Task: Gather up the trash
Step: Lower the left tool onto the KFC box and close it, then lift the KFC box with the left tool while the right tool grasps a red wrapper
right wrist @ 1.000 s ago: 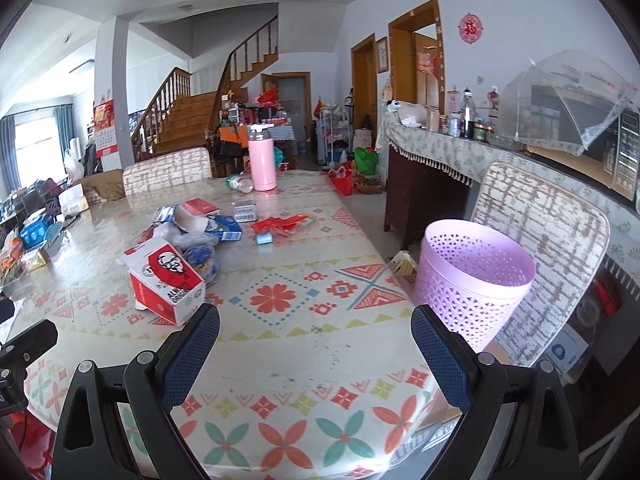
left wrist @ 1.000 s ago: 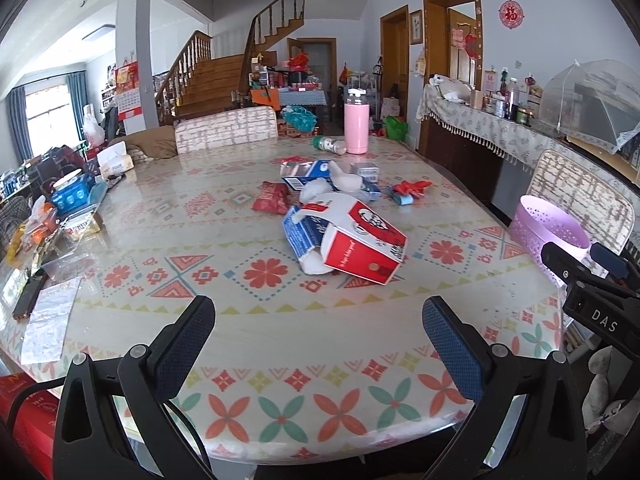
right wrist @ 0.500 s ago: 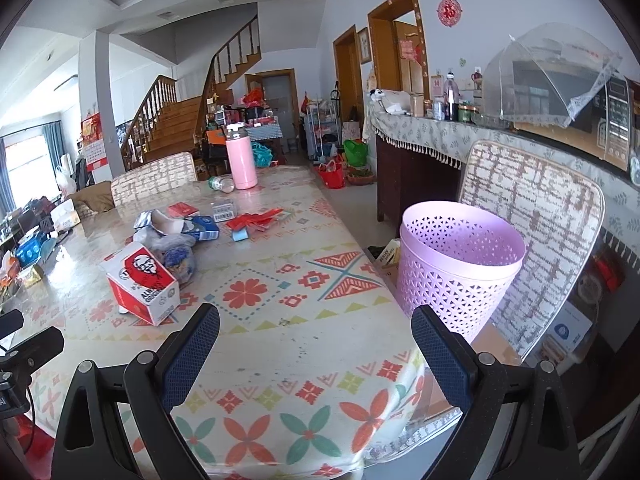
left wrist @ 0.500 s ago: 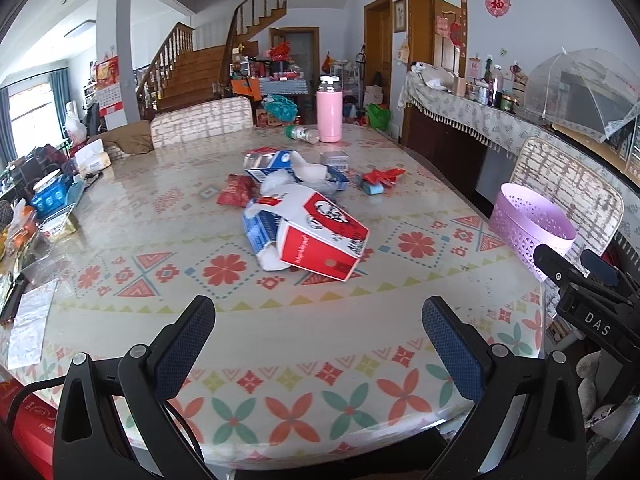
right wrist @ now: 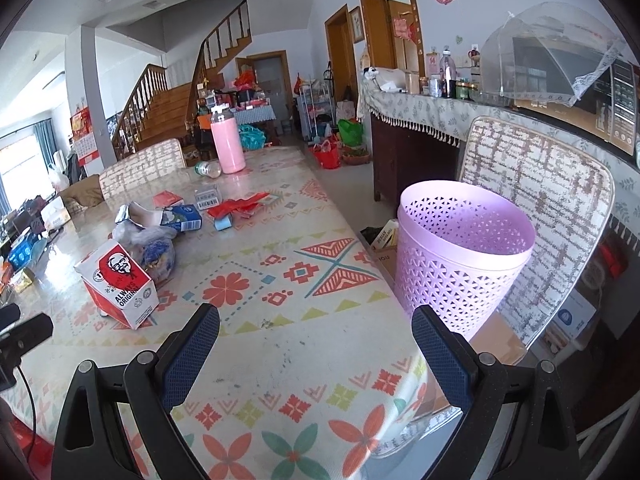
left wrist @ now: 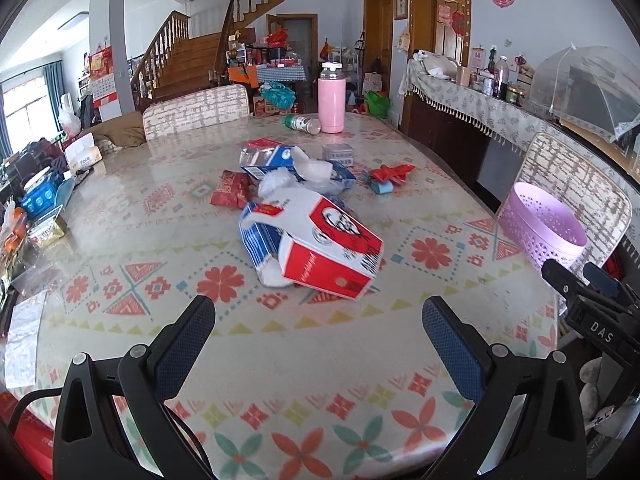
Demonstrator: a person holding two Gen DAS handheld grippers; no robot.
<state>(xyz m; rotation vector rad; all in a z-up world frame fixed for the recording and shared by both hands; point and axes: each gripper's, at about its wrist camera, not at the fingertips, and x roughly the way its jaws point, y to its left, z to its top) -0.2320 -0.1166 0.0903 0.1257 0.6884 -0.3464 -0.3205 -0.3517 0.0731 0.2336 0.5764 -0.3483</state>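
A red and white KFC box (left wrist: pixel 326 248) lies mid-table on the patterned cloth, with a blue carton (left wrist: pixel 256 236) and crumpled plastic tucked under it. Behind it lie a red wrapper (left wrist: pixel 232 188), blue and white packets (left wrist: pixel 276 158) and red scraps (left wrist: pixel 390 172). My left gripper (left wrist: pixel 318 320) is open and empty, a short way in front of the box. My right gripper (right wrist: pixel 316 326) is open and empty over the table's right edge, next to a pink perforated bin (right wrist: pixel 460 256). The box (right wrist: pixel 118 280) shows at its left.
A pink flask (left wrist: pixel 332 98) and a fallen bottle (left wrist: pixel 302 124) stand at the far end. Chairs (right wrist: pixel 536 200) flank the table, one behind the bin. Clutter and papers (left wrist: pixel 24 332) line the left edge. The bin (left wrist: pixel 538 232) sits off the table's right side.
Both grippers have drifted a little; the left view has come nearer the KFC box, the right view nearer the pink bin. Both jaws stay open. Nothing on the table has moved.
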